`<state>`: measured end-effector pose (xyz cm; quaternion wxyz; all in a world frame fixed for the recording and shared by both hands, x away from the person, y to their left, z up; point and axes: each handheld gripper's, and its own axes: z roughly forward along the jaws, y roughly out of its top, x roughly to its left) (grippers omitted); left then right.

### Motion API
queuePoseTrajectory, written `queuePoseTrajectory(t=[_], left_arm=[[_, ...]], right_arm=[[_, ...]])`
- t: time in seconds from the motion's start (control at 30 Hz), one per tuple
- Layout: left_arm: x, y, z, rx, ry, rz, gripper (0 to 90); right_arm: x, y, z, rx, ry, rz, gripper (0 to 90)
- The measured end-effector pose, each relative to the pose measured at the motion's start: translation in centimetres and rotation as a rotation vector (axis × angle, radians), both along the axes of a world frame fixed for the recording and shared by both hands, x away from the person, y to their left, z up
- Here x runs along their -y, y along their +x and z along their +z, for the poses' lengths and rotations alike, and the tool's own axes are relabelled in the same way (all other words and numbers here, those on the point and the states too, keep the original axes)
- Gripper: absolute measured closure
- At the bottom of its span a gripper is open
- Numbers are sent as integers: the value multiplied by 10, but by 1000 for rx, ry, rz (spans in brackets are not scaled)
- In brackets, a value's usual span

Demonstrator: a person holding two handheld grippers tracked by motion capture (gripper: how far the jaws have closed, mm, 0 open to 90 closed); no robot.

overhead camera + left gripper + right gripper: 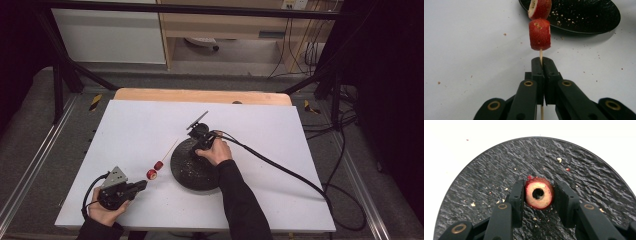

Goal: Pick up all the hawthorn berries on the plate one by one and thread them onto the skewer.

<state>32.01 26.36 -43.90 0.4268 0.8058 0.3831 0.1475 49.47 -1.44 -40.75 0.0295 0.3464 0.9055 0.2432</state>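
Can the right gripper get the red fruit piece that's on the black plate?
Yes, it looks so. The right gripper already has the cored fruit piece between its jaws on the black plate. Nothing stands in the way, and the pads sit at its sides.

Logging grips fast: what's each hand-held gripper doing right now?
Left hand-held gripper: closed on the wooden skewer.
Right hand-held gripper: closed on a cored red fruit piece on the black plate.
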Motion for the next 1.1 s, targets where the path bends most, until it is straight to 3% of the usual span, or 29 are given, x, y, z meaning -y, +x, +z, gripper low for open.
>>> queuePoseTrajectory(t=[0.77,1.1], left_arm=[[1,-1,0,4,0,-2,879],[3,-2,1,7,1,-5,879]], right_arm=[[11,-18,22,16,72,-21,627],[27,-33,29,35,184,-72,627]])
